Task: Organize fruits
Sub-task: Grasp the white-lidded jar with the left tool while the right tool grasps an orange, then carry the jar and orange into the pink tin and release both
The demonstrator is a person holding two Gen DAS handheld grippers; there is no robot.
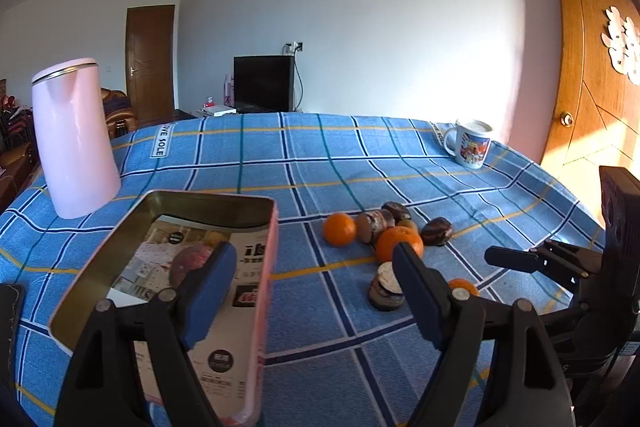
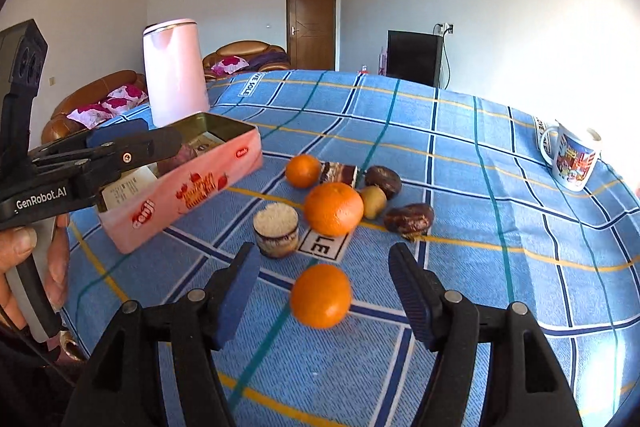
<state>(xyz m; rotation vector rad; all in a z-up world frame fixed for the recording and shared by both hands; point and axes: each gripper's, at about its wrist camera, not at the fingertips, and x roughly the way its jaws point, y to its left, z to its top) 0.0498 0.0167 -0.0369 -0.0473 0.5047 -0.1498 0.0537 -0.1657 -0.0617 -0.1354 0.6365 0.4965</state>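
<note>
A pink tin box (image 1: 256,267) (image 2: 192,187) lies open on the blue checked cloth, with a purple fruit (image 1: 192,263) and papers inside. My left gripper (image 1: 316,291) is open, its left finger over the tin. It also shows in the right wrist view (image 2: 132,143). Three oranges (image 2: 334,209) (image 2: 303,170) (image 2: 321,295) lie among brown pastries (image 2: 383,181) and a kiwi (image 2: 373,201). My right gripper (image 2: 324,287) is open, its fingers either side of the nearest orange. It also shows in the left wrist view (image 1: 516,259).
A pink kettle (image 1: 74,139) (image 2: 174,71) stands behind the tin. A printed mug (image 1: 472,143) (image 2: 572,159) stands at the far right. A coconut-topped cake (image 2: 277,229) sits beside the big orange. A wooden door (image 1: 592,67) is to the right.
</note>
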